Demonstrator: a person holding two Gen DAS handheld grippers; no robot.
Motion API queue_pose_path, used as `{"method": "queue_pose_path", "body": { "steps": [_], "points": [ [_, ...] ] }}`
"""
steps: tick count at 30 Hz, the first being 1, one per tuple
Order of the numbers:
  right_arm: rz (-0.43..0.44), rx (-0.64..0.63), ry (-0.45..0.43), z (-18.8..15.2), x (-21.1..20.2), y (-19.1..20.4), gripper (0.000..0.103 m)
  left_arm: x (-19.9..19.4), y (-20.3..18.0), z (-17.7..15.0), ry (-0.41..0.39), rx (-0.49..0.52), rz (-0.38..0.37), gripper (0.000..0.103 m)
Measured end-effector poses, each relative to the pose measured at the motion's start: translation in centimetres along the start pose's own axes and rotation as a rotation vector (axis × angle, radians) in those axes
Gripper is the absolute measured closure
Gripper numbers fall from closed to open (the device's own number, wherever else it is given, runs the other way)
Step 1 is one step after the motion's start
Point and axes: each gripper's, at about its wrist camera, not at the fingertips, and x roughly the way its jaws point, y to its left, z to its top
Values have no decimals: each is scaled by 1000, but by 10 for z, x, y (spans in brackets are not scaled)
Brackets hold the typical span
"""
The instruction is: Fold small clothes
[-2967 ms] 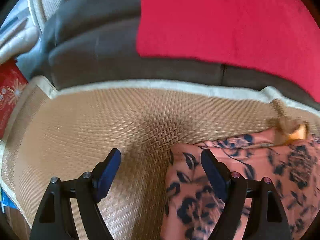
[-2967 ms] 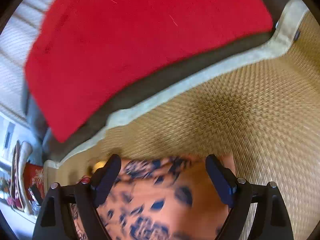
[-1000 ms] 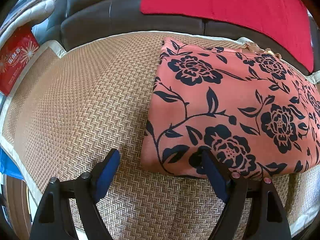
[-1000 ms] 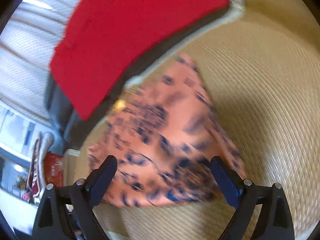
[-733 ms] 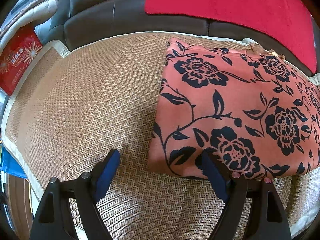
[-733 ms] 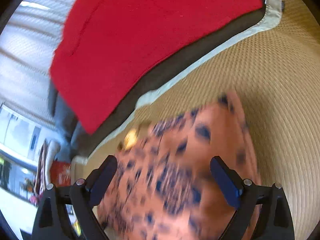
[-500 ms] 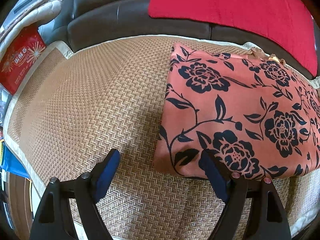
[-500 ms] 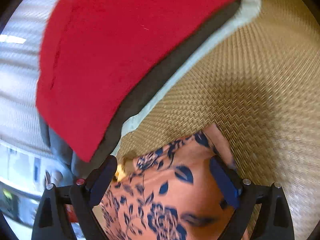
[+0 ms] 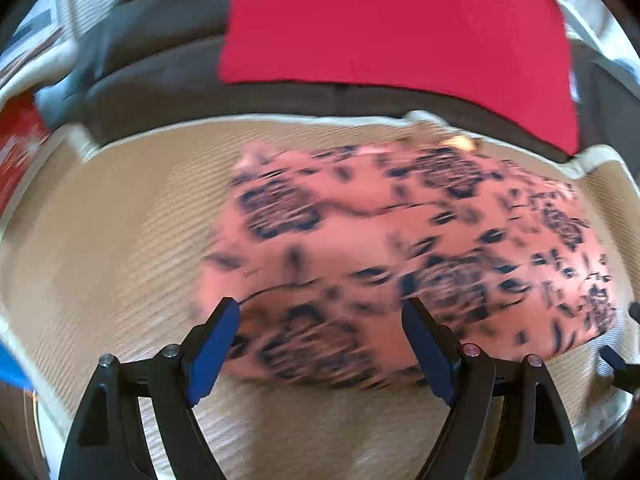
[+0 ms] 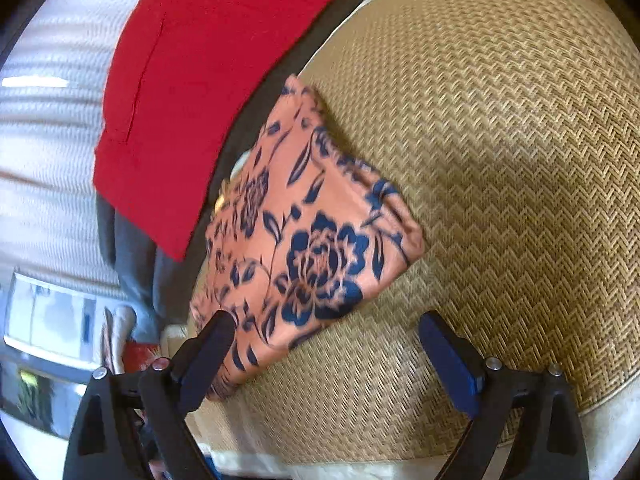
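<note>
**Folded floral garment on the woven mat, both grippers empty**

On the woven mat (image 9: 100, 240), toward its back edge and right of centre in the left wrist view: a folded floral garment (image 9: 400, 248), salmon-orange with dark blue flowers, blurred by motion there. Lying flat, its far edge near the mat's pale cloth border (image 9: 280, 120), just in front of the dark sofa back (image 9: 160, 80). Draped over that sofa back, a red cloth (image 9: 400, 24). At the far left edge of the view, a red package (image 9: 16, 148), too blurred to read.

Left gripper (image 9: 320, 340) low over the near edge of the garment, jaws wide apart, nothing between them but the fabric beneath. Blue pads (image 9: 212, 348) on the inside of both fingers. Contact with the cloth impossible to tell through the blur.

In the right wrist view, sharper: the same garment (image 10: 304, 240) seen as a folded rectangle, running from the mat's back border down toward the lower left, one corner pointing right onto bare weave (image 10: 500, 160). Several stacked layers visible along its right-hand edge. Red cloth (image 10: 208, 72) and grey sofa back above and to the left.

Right gripper (image 10: 328, 352) near the garment's near corner, jaws spread wide and holding nothing; left finger overlapping the fabric's lower edge in the view, right finger over bare mat, well clear of the cloth.
</note>
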Motion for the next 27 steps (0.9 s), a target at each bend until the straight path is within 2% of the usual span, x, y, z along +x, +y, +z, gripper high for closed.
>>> {"method": "queue_pose_path", "body": {
  "steps": [4, 7, 8, 9, 10, 12, 14, 16, 17, 18, 24, 27],
  "points": [
    [35, 43, -43, 25, 9, 0, 6, 12, -40, 13, -15, 47, -39, 19],
    [28, 68, -81, 35, 11, 2, 11, 29, -65, 18, 8, 55, -50, 19],
    [18, 68, -95, 36, 12, 4, 36, 38, -72, 17, 33, 69, -38, 19],
    [-7, 52, -94, 38, 13, 7, 77, 44, -78, 16, 54, 84, -30, 19],
    [-30, 47, -82, 39, 17, 6, 82, 48, -83, 15, 56, 97, -14, 18],
    [-56, 48, -73, 43, 19, 5, 81, 46, -86, 15, 37, 105, 2, 16],
    [-46, 39, -80, 44, 19, 11, 76, 41, -85, 16, 36, 111, 0, 17],
    [-54, 22, -91, 43, 36, 23, 48, 38, -83, 18, 41, 105, 6, 17],
    [-57, 10, -89, 43, 37, 24, 25, 37, -81, 19, 42, 104, 8, 17],
    [-32, 0, -93, 42, 38, 26, 24, 34, -80, 19, 37, 106, 13, 17],
    [-75, -56, -92, 39, 68, 47, 27, 20, -82, 18, -3, 127, 33, 17],
    [-98, -86, -90, 39, 67, 51, 28, 9, -79, 19, -38, 120, 34, 17]
  ]
}}
